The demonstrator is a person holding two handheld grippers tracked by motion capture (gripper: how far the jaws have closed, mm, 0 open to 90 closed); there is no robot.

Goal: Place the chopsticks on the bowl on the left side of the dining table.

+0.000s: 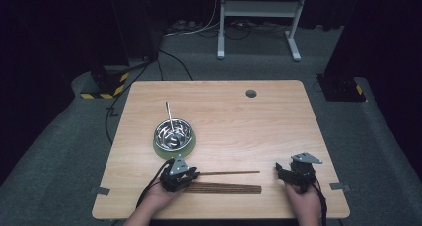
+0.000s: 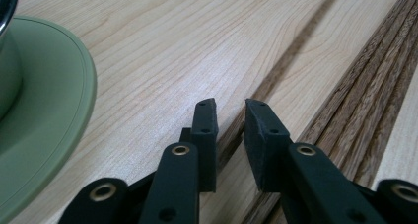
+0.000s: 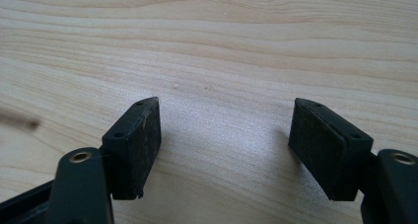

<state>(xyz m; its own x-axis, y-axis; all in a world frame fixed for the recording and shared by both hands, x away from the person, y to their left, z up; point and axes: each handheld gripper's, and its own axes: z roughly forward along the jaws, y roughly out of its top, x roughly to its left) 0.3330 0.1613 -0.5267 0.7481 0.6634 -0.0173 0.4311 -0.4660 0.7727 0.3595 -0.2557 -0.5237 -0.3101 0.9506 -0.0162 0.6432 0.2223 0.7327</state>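
Note:
A single dark wooden stick point(image 1: 231, 172) lies on the table point(image 1: 224, 111), and a bundle of several similar sticks point(image 1: 226, 188) lies just in front of it. My left gripper point(image 1: 195, 175) sits low at the single stick's left end. In the left gripper view the stick point(image 2: 291, 51) runs down between the jaws of my left gripper point(image 2: 230, 108). They stand narrowly apart around it, with a gap still showing beside the stick. The bundle point(image 2: 379, 86) lies to the right. My right gripper point(image 1: 277, 170) rests near the front right, open over bare wood point(image 3: 224, 110).
A shiny metal bowl point(image 1: 172, 132) with a metal utensil point(image 1: 170, 115) in it stands on a green saucer point(image 1: 160, 149) just behind my left gripper. The saucer's rim point(image 2: 44, 110) is close on the left. A cable hole point(image 1: 250, 93) is at the table's back.

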